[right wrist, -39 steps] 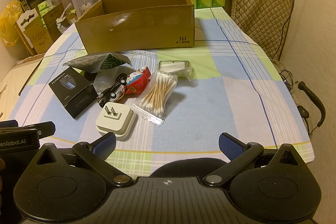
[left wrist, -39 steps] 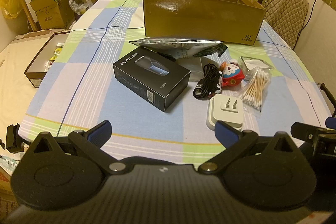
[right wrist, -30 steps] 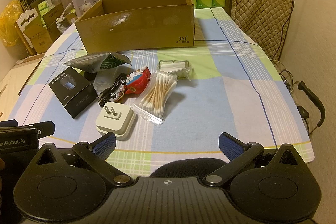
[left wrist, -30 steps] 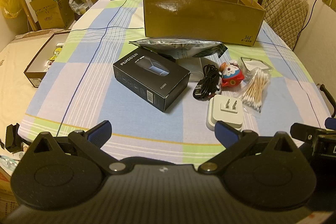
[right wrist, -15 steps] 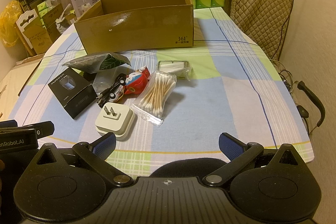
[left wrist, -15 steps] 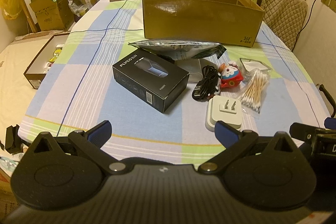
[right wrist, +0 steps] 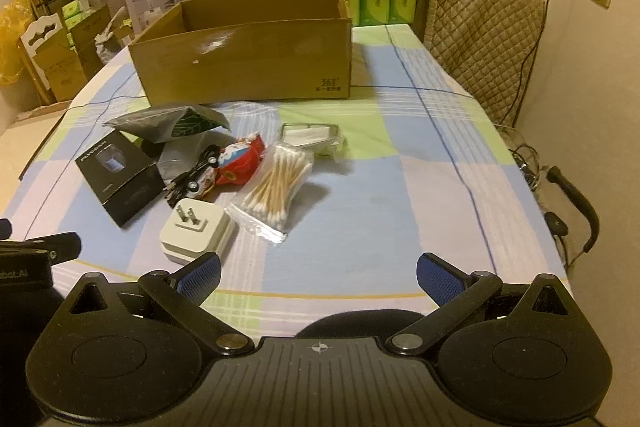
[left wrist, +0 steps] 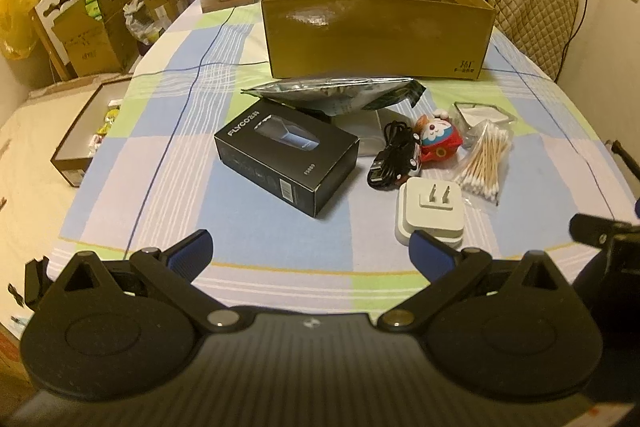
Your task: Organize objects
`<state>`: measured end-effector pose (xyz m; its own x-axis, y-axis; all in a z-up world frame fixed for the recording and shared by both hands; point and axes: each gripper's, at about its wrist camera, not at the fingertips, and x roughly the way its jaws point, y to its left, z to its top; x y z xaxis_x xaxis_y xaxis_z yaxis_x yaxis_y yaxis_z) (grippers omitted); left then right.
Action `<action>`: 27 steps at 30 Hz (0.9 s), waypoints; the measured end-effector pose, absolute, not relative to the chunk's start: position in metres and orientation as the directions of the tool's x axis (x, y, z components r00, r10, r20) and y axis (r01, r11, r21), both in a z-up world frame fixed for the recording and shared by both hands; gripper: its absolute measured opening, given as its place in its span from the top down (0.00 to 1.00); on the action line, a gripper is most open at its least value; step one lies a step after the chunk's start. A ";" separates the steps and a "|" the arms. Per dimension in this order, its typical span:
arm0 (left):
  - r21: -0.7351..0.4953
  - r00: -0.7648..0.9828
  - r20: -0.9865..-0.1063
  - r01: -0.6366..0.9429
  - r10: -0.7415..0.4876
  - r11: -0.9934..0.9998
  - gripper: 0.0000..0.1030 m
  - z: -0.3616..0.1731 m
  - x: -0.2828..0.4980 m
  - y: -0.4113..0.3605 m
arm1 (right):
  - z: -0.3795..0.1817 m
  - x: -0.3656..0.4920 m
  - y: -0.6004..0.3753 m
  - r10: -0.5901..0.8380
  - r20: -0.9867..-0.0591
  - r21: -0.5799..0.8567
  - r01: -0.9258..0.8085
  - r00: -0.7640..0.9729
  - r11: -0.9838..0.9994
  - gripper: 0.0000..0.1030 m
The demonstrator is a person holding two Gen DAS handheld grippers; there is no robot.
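My left gripper (left wrist: 310, 249) hangs over the near edge of the table (left wrist: 120, 155), and the clutter I must tidy lies ahead of it, from about 11 to 1 o'clock. The black box (left wrist: 286, 157) sits at roughly 12 o'clock, its long axis running from 10 toward 4, so it lies slantwise to my fingers and I judge I would have to turn the wrist to take it across its short side. The white plug (left wrist: 432, 209) is at 1 o'clock, just beyond my right-side fingertip but not touching it. From my right gripper (right wrist: 318, 275) that same plug (right wrist: 196, 229) is at 11 o'clock, close to the left pad, while the swabs (right wrist: 276, 189) lie a little farther at 11 to 12, their long axis pointing from 7 toward 1. The carton (right wrist: 248, 59), where I take these things to belong, stands at the far side at 12 o'clock, open top up. Either hand could reach the plug; the left is better placed for the black box, the right for the swabs. Both pairs of jaws stand spread wide, holding nothing and touching nothing.
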<state>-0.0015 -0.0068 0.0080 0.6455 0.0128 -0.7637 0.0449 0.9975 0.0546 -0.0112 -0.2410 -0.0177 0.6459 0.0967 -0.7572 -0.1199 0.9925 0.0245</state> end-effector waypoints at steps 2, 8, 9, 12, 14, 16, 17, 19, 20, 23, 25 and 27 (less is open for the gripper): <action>0.057 0.649 -0.761 0.055 0.008 0.997 0.00 0.008 -0.002 -0.008 | -0.017 -0.011 -0.245 0.094 -0.756 0.031 -0.108 0.648 0.994 0.02; 0.053 0.652 -0.758 0.093 -0.020 0.994 0.00 0.008 0.000 -0.015 | -0.016 -0.008 -0.255 0.102 -0.754 0.059 -0.087 0.649 0.994 0.02; 0.052 0.652 -0.758 0.096 -0.023 0.994 0.00 0.007 0.002 -0.017 | -0.016 -0.006 -0.257 0.102 -0.754 0.064 -0.083 0.649 0.995 0.02; 0.038 0.649 -0.761 0.090 -0.029 0.995 0.00 0.005 0.008 -0.022 | -0.015 -0.002 -0.262 0.100 -0.749 0.069 -0.073 0.655 0.995 0.02; 0.004 0.645 -0.762 0.083 -0.051 0.997 0.00 0.002 0.014 -0.024 | -0.015 0.002 -0.267 0.097 -0.746 0.073 -0.064 0.658 0.995 0.02; -0.009 0.645 -0.761 0.088 -0.064 0.996 0.00 -0.003 0.020 -0.030 | -0.015 0.008 -0.272 0.093 -0.743 0.077 -0.054 0.663 0.996 0.02; -0.012 0.644 -0.762 0.099 -0.073 0.995 0.00 -0.007 0.024 -0.034 | -0.016 0.011 -0.274 0.092 -0.741 0.079 -0.050 0.665 0.996 0.02; -0.014 0.642 -0.761 0.130 -0.095 0.991 0.00 -0.015 0.030 -0.043 | -0.018 0.018 -0.278 0.091 -0.742 0.083 -0.043 0.665 0.996 0.02; -0.013 0.639 -0.762 0.146 -0.104 0.989 0.00 -0.020 0.032 -0.048 | -0.020 0.021 -0.278 0.093 -0.743 0.086 -0.043 0.663 0.995 0.02; 0.004 0.625 -0.770 0.201 -0.126 0.980 0.01 -0.038 0.043 -0.065 | -0.026 0.032 -0.280 0.100 -0.745 0.095 -0.044 0.660 0.994 0.02; 0.014 0.627 -0.767 0.229 -0.136 0.973 0.06 -0.050 0.049 -0.076 | -0.031 0.039 -0.280 0.101 -0.747 0.099 -0.040 0.658 0.994 0.02; 0.018 0.617 -0.773 0.258 -0.151 0.966 0.11 -0.060 0.055 -0.085 | -0.035 0.046 -0.278 0.107 -0.749 0.096 -0.053 0.654 0.994 0.02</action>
<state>0.0553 -0.0846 -0.0598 0.6168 -0.1505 -0.7726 0.2580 0.9660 0.0178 0.0460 -0.2780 -0.0349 0.6536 0.1071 -0.7492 -0.0526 0.9940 0.0962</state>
